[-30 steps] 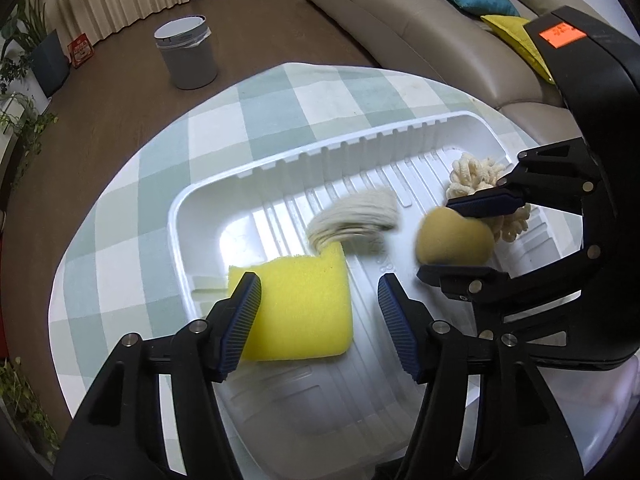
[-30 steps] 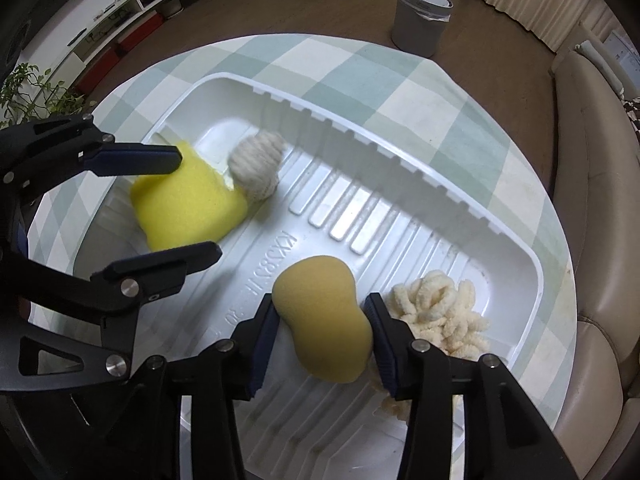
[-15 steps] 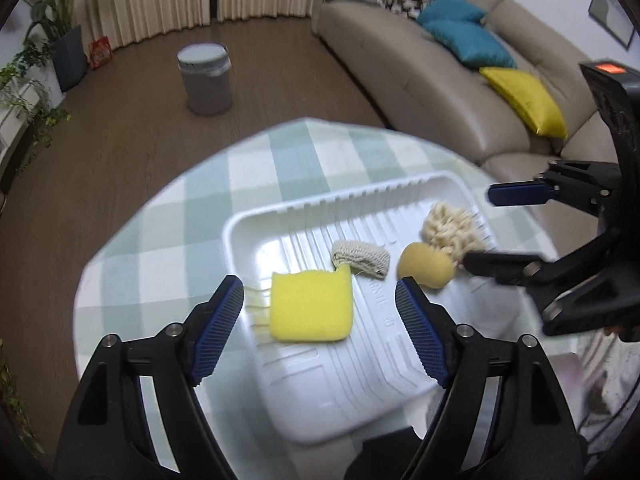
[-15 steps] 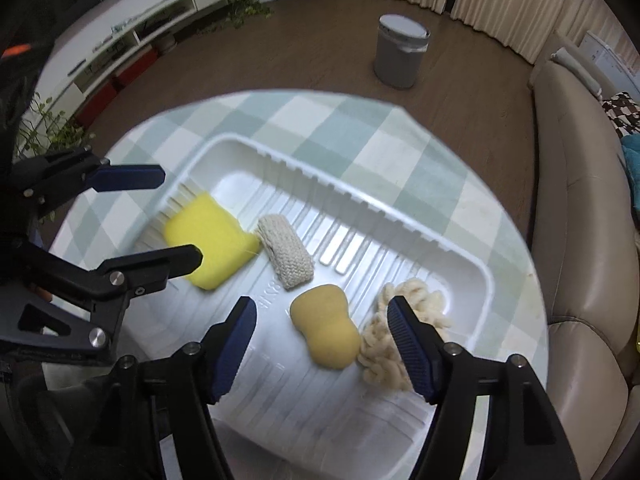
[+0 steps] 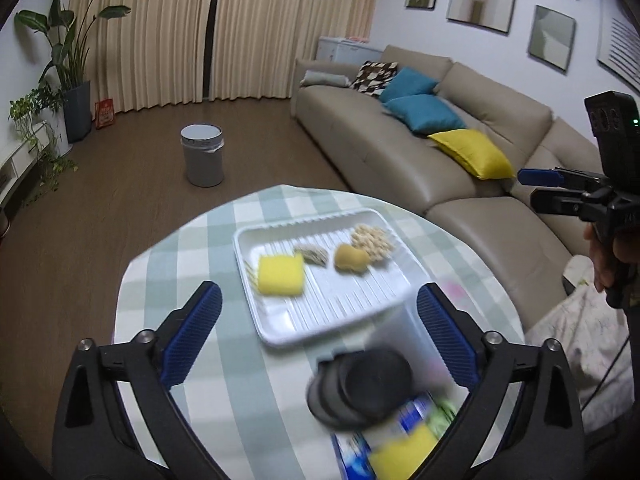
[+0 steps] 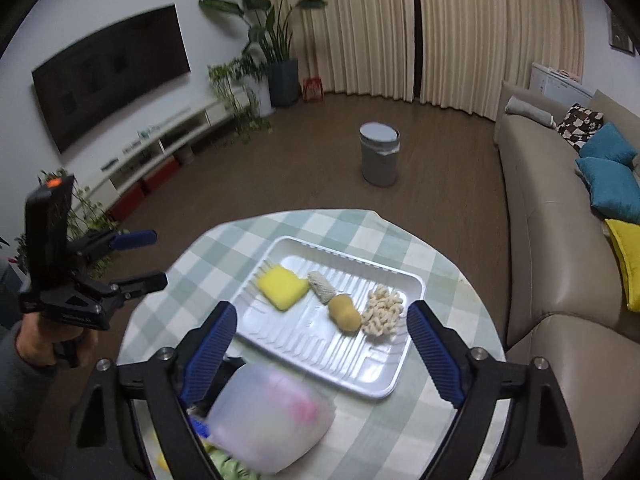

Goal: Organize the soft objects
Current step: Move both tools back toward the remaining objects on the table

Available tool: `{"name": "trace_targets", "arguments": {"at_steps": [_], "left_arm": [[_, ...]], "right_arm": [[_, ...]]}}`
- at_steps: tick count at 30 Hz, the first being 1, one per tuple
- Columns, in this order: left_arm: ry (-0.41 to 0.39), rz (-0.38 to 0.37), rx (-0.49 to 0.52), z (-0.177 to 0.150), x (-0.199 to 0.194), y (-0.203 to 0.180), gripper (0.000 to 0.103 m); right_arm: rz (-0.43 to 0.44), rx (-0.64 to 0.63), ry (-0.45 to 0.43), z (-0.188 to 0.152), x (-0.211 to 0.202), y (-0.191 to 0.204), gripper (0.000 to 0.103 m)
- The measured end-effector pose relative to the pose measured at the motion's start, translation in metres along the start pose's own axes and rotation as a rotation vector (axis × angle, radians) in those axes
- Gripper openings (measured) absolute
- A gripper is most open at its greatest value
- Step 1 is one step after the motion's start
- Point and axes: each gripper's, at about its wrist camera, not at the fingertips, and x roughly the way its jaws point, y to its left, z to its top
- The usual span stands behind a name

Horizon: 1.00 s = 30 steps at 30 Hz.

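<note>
A white ribbed tray (image 5: 360, 300) (image 6: 360, 372) sits on the round checked table. In it lie, in a row, a yellow square sponge (image 5: 280, 276) (image 6: 282, 287), a grey-white knitted scrubber (image 5: 312, 255) (image 6: 323, 287), a tan rounded sponge (image 5: 351, 258) (image 6: 344, 312) and a cream noodle-like mitt (image 5: 371, 240) (image 6: 382, 314). My left gripper (image 5: 320, 340) (image 6: 138, 258) is open and empty, high above and back from the tray. My right gripper (image 6: 320, 356) (image 5: 540, 188) is open and empty, also raised well back from the tray.
Near the table's front edge are a translucent plastic container (image 6: 268, 416) (image 5: 404, 332), a dark round lid (image 5: 360, 388) and a blue-and-yellow package (image 5: 392, 440). A beige sofa (image 5: 400, 140) stands to the right. A grey bin (image 5: 202, 156) stands on the floor beyond the table.
The right gripper let go of the tan sponge. Both grippers opened wide and pulled up and back from the tray. All soft objects stay in the tray.
</note>
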Motion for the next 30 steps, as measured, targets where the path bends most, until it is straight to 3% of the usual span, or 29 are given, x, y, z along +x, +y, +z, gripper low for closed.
{"name": "trace_targets", "arguments": {"at_steps": [5, 10, 18, 21, 25, 30], "left_arm": [[-0.067, -0.007, -0.001, -0.056, -0.037, -0.017, 0.103], [-0.185, -0.018, -0.015, -0.122, -0.070, -0.036, 0.103], [-0.164, -0.013, -0.051, -0.200, -0.078, -0.064, 0.103], [-0.188, -0.004, -0.009, -0.228, -0.080, -0.081, 0.103], [-0.096, 0.011, 0.011, -0.249, -0.065, -0.093, 0.103], [0.001, 0.035, -0.005, -0.259, -0.044, -0.096, 0.103]], "right_arm": [[0.023, 0.028, -0.066, -0.056, -0.044, 0.012, 0.103], [-0.051, 0.025, -0.124, -0.123, -0.066, 0.029, 0.103], [-0.077, 0.161, -0.218, -0.241, -0.062, 0.063, 0.103], [-0.060, 0.227, -0.243, -0.281, -0.052, 0.081, 0.103], [-0.053, 0.280, -0.256, -0.317, -0.043, 0.096, 0.103], [-0.059, 0.277, -0.253, -0.320, -0.039, 0.107, 0.103]]}}
